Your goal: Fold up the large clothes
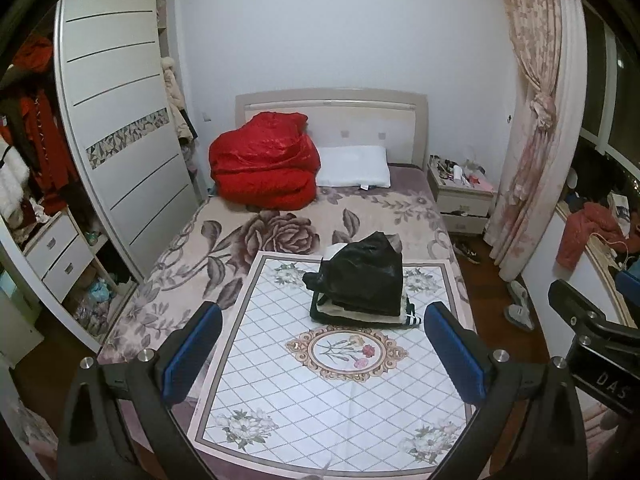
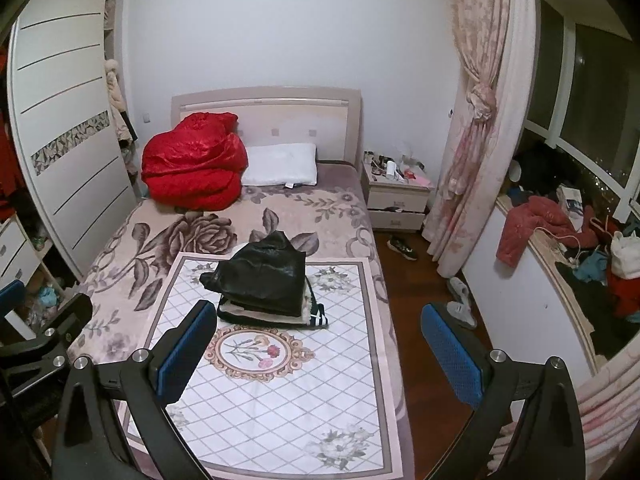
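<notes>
A stack of folded clothes with a black shiny garment (image 1: 366,278) on top lies on a white patterned mat (image 1: 280,392) on the bed; it also shows in the right wrist view (image 2: 264,276). My left gripper (image 1: 322,350) is open and empty, held above the near part of the mat, short of the stack. My right gripper (image 2: 318,348) is open and empty, over the mat's right edge. The right gripper's body (image 1: 592,332) shows at the right of the left wrist view, and the left gripper's body (image 2: 44,340) shows at the left of the right wrist view.
A red quilt (image 1: 264,170) and white pillow (image 1: 354,166) lie at the bed's head. A wardrobe (image 1: 120,120) stands left, a nightstand (image 1: 460,196) and curtain (image 1: 536,120) right. Shoes (image 2: 460,296) lie on the wooden floor. Clothes are piled on the window ledge (image 2: 552,224).
</notes>
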The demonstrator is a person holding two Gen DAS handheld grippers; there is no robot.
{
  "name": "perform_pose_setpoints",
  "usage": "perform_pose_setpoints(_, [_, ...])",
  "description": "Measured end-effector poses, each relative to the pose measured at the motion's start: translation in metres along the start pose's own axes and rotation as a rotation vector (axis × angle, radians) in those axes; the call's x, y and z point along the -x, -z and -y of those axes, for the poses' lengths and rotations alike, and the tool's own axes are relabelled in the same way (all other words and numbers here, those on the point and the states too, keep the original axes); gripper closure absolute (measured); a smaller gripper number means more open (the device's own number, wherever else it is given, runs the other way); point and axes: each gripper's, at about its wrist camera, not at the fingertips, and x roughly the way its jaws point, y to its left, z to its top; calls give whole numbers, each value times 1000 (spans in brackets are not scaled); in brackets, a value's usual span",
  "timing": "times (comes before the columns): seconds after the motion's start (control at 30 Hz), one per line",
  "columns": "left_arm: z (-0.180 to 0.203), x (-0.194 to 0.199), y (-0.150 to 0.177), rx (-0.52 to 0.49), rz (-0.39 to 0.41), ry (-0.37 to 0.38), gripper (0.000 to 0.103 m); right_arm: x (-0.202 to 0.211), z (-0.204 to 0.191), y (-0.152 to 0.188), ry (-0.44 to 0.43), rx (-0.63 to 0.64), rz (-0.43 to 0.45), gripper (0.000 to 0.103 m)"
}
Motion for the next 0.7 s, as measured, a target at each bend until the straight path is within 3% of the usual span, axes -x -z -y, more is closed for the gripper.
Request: perform_pose_setpoints(0.7, [0,4,1,20,12,-10,0,8,-2,-4,-19,2,-2,0])
